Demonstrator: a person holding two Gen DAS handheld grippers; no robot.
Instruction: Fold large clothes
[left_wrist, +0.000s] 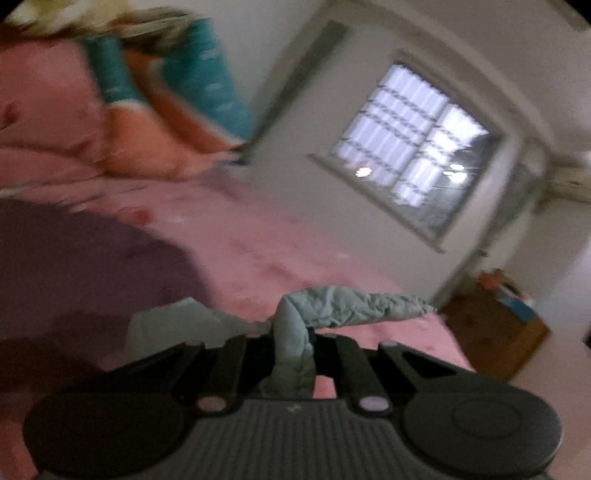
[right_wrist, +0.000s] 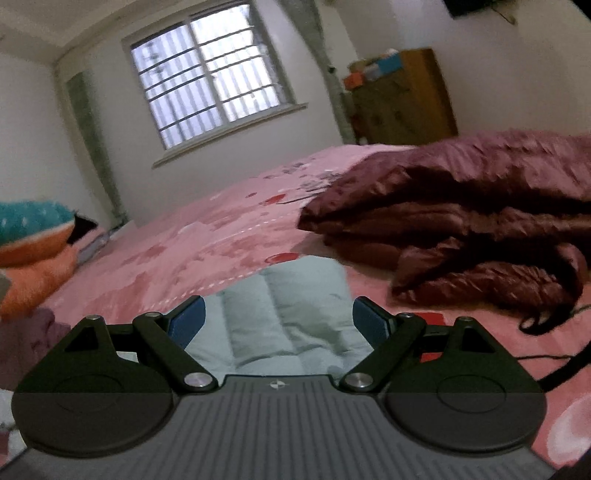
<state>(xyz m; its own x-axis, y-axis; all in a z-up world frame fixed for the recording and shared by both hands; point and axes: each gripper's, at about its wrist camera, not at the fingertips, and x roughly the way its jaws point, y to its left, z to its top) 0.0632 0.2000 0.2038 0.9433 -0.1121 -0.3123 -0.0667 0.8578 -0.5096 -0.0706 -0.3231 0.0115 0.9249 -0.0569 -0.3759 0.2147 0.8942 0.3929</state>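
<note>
A pale green quilted garment (left_wrist: 347, 304) lies on the pink bed. My left gripper (left_wrist: 293, 343) is shut on a fold of it and the cloth hangs through the jaws, lifted off the bed. In the right wrist view the same garment (right_wrist: 280, 314) lies flat under my right gripper (right_wrist: 279, 314), which is open with its blue pads (right_wrist: 188, 319) spread wide on either side of the cloth, holding nothing.
A dark maroon padded coat (right_wrist: 461, 218) lies bunched on the bed (right_wrist: 207, 236) to the right. Teal and orange plush pillows (right_wrist: 33, 236) sit at the left. A wooden cabinet (right_wrist: 402, 99) stands by the wall beside a barred window (right_wrist: 210, 74).
</note>
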